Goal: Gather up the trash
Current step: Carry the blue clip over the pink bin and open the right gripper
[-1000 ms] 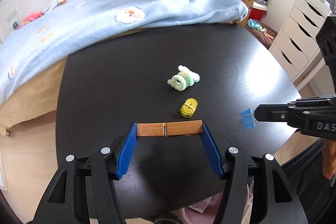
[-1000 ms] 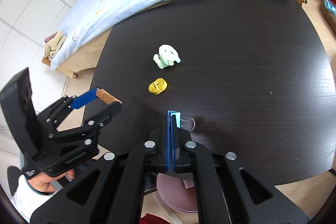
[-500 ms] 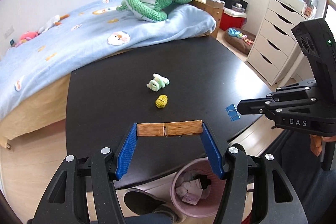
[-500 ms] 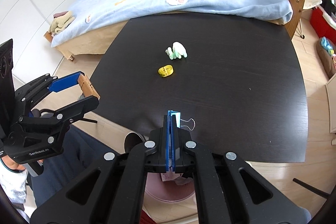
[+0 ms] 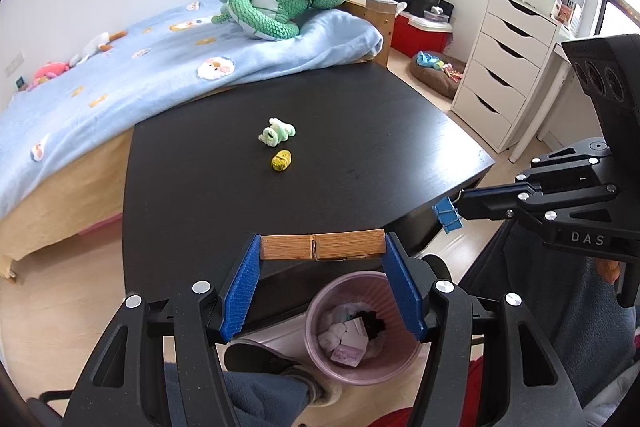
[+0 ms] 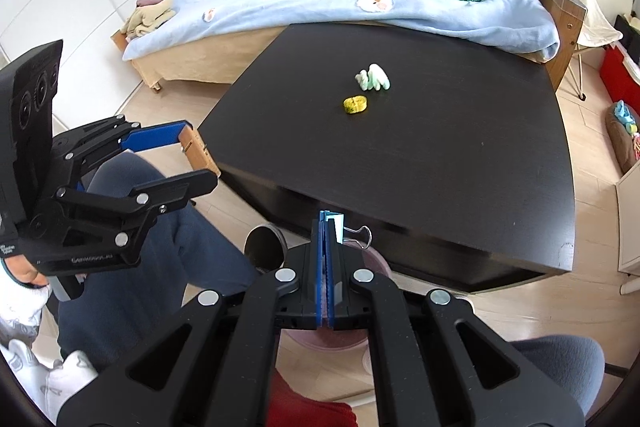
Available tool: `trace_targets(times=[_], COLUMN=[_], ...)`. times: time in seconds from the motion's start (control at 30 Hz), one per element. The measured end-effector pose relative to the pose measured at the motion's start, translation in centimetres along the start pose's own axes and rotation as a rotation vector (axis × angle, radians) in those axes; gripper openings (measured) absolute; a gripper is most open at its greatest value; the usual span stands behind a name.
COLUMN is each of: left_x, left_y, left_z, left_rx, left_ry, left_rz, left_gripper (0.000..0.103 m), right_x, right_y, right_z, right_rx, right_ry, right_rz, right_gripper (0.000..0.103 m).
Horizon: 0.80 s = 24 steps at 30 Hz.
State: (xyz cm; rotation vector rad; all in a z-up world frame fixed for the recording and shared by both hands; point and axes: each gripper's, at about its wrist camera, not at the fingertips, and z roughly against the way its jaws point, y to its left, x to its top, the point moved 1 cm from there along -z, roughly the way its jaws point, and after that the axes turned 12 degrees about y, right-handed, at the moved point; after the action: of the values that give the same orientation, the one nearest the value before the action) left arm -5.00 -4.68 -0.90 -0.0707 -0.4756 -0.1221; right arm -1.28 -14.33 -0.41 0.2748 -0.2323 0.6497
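A wooden clothespin (image 5: 323,247) was clamped end to end between the blue pads of the left gripper (image 5: 323,267), held above the near edge of the black table (image 5: 360,155) and just over a pink waste bin (image 5: 362,331) that stood on the floor below with crumpled paper in it. To the right, the right gripper (image 5: 454,213) was pinched tight on a small blue binder clip (image 5: 447,214), also off the table's near edge; in the right wrist view the clip (image 6: 334,223) stuck out past the closed pads with its wire handle to the right. Farther out on the table lay a yellow wad (image 5: 281,160) and, just beyond it, a pale green and white bundle (image 5: 277,133). Beyond the table's far edge was a bed with a light blue blanket (image 5: 160,67) and a green plush dragon (image 5: 280,3); a white chest of drawers (image 5: 508,67) stood at the far right.
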Motion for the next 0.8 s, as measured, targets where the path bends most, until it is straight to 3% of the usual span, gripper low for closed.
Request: trace_targets(times=[0.3, 0.7, 0.73, 0.77, 0.8], left_x=[-2.4, -2.7, -2.7, -2.7, -2.7], left_y=[0.2, 0.4, 0.4, 0.4, 0.4], left_z=[0.9, 1.7, 1.7, 1.7, 1.7], left_rx=[-0.017, -0.022, -0.023, -0.024, -0.026], left_ry=[0.013, -0.002, -0.003, -0.004, -0.004], left_rz=[0.03, 0.034, 0.032, 0.03, 0.03], left_gripper=[0.059, 0.059, 0.059, 0.059, 0.059], right_x=[-2.7, -2.5, -2.4, -2.5, -2.5], right_y=[1.5, 1.8, 1.7, 1.6, 1.4], right_z=[-0.1, -0.8, -0.9, -0.9, -0.9], right_rx=[0.007, 0.013, 0.006, -0.003, -0.005], right_ry=[0.026, 0.037, 0.038, 0.038, 0.03], right_rz=[0.028, 0.038, 0.034, 0.027, 0.019], right_gripper=[0.001, 0.006, 0.02, 0.047, 0.063])
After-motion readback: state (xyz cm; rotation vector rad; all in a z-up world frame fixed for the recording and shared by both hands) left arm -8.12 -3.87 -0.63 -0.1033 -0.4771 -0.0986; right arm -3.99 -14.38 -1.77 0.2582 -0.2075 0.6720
